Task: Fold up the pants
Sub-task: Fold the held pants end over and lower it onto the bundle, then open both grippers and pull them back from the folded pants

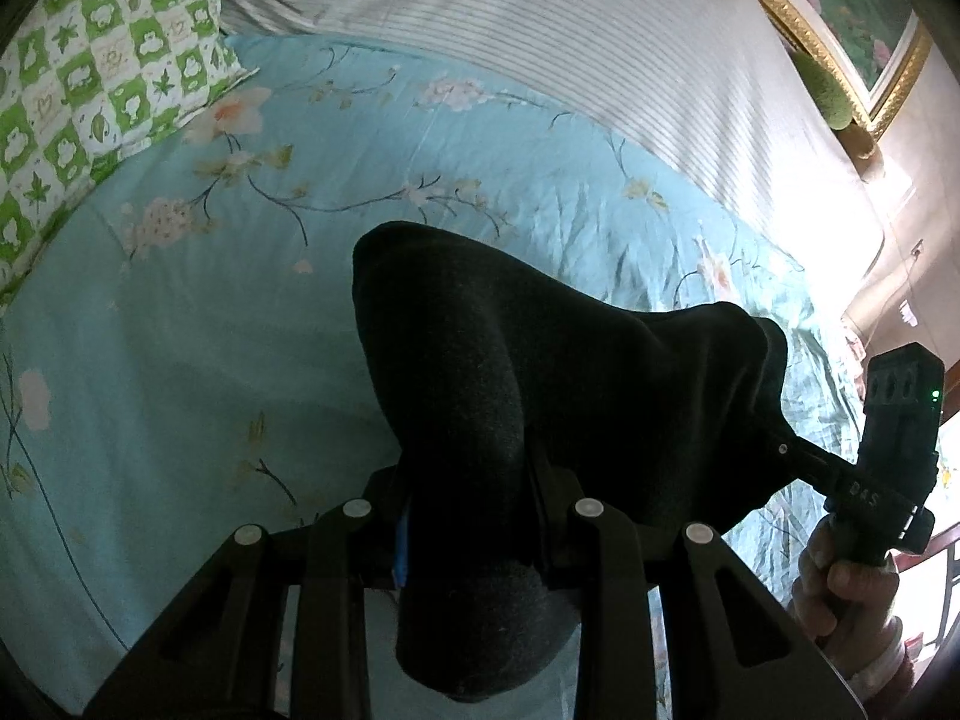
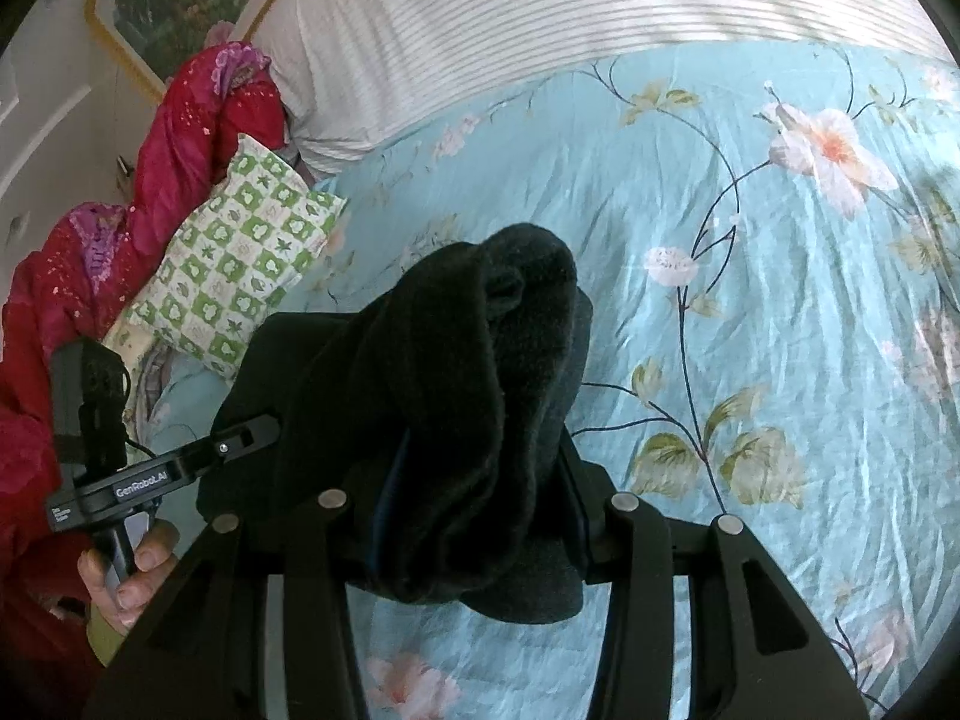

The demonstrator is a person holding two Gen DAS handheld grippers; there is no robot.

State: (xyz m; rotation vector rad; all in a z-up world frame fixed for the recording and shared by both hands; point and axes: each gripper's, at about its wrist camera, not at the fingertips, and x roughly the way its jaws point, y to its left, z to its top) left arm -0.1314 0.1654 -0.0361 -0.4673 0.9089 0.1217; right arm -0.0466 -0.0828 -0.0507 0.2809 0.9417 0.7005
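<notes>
Bunching between the fingers of the left gripper, the black pants fill the nearest part of the left wrist view; the jaws are clamped on a thick fold of the cloth, which spills down below them and rises ahead in a dark hump. In the right wrist view the right gripper is likewise closed on the pants, a rolled wad of fabric pinched between its fingers and hanging under them. The garment stretches between the two grippers, lifted off the bed rather than lying flat.

Off to the side of each view the other tool shows: the right one with the person's right hand on its handle, its tip buried in the cloth, and the left one held by the left hand.

Beneath and beyond lies a light blue floral bedspread, wrinkled. Farther on sits a green-and-white checked pillow, beside a red patterned quilt. A white striped sheet covers the far part of the bed. Behind it hangs a gold-framed floral picture on the wall. No containers are visible.
</notes>
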